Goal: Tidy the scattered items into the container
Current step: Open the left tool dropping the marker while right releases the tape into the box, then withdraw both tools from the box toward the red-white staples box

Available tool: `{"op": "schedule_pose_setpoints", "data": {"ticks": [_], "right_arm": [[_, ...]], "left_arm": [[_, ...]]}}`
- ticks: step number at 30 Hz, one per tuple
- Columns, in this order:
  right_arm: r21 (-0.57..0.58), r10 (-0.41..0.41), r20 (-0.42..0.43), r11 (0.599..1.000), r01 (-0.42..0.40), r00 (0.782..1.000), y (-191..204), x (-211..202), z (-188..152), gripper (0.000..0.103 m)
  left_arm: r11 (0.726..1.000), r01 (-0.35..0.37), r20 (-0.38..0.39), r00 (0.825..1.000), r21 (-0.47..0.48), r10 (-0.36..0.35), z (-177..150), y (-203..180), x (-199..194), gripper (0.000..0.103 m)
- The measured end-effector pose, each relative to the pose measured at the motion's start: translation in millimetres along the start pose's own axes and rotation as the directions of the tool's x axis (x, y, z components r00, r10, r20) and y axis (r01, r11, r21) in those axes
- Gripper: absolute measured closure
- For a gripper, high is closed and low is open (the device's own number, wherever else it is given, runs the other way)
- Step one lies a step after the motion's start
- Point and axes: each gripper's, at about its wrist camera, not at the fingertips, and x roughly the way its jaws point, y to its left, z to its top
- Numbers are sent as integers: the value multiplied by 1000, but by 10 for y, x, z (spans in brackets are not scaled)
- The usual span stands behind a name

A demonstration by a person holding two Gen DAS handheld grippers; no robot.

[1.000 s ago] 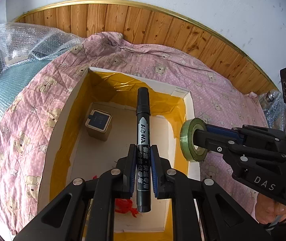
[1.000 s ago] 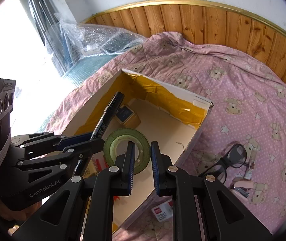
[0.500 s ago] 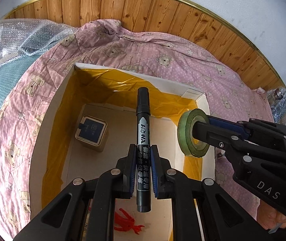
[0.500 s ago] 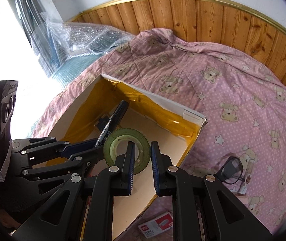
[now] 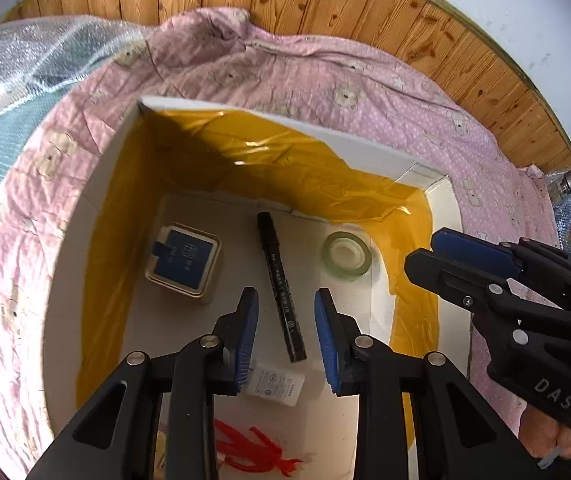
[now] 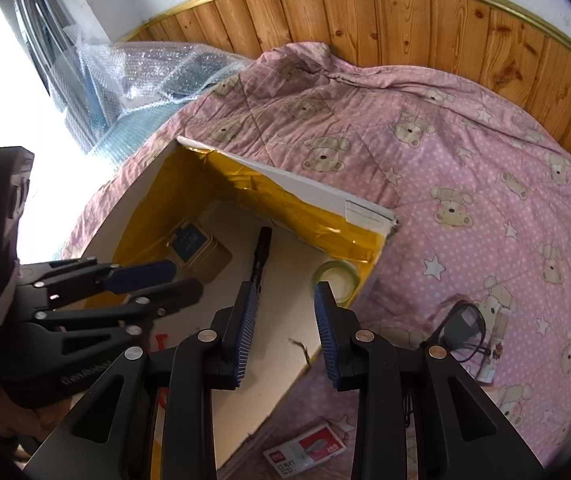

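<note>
Marker (image 5: 281,288) lies flat on the box (image 5: 97,216) floor, under the gap of the left gripper (image 5: 285,332); tape roll (image 5: 346,254) sits in the box's right far corner, just ahead of the right gripper (image 6: 285,328). Both grippers wide open, holding and touching nothing. Right gripper body reads "DAS"; marker print too small to read; glasses (image 6: 461,330) and a red-white packet (image 6: 305,450) lie outside the box.

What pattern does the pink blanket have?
The pink blanket has white dots, stars and beige teddy bears, clearest in the right wrist view.
</note>
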Motion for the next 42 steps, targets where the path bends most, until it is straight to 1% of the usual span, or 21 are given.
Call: {"op": "schedule_pose_setpoints", "data": {"ticks": [2, 4, 8, 12, 14, 15, 18, 22, 29, 33, 42], "right_arm": [[4, 8, 4, 1000, -8, 1000, 18, -87, -67, 70], [7, 15, 8, 1000, -15, 1000, 45, -171, -137, 70], [5, 32, 9, 999, -32, 999, 158, -287, -275, 70], [-9, 38, 16, 999, -38, 999, 280, -418, -402, 70], [-15, 39, 20, 999, -39, 999, 320, -481, -454, 70], [-16, 39, 23, 999, -39, 999, 339, -515, -481, 70], [-11, 47, 34, 999, -46, 998, 387, -620, -569, 70], [3, 60, 46, 998, -60, 997, 429, -742, -699, 70], [46, 85, 64, 995, -88, 994, 442, -918, -958, 69], [66, 95, 69, 993, -100, 993, 432, -988, -1087, 68], [110, 114, 76, 986, -122, 991, 366, -1099, -1350, 67]], "left_arm": [[1000, 12, 19, 1000, -2, -12, -52, 26, -148, 71], [1000, 21, 15, 1000, 4, -21, -118, 29, -218, 71], [999, 7, -4, 1000, 39, -7, -293, -104, -255, 71], [999, 10, 2, 1000, 45, -10, -470, -217, -356, 71], [999, 15, 12, 1000, 47, -16, -545, -264, -426, 67], [999, 18, 17, 1000, 49, -18, -583, -288, -467, 64], [998, 11, 35, 999, 62, -13, -689, -345, -579, 62], [998, 14, 45, 999, 68, -17, -821, -382, -696, 62], [997, 27, 67, 997, 77, -32, -1018, -475, -865, 62], [996, 42, 82, 996, 79, -48, -1105, -527, -942, 58], [996, 56, 98, 993, 63, -62, -1271, -563, -1062, 58]]}}
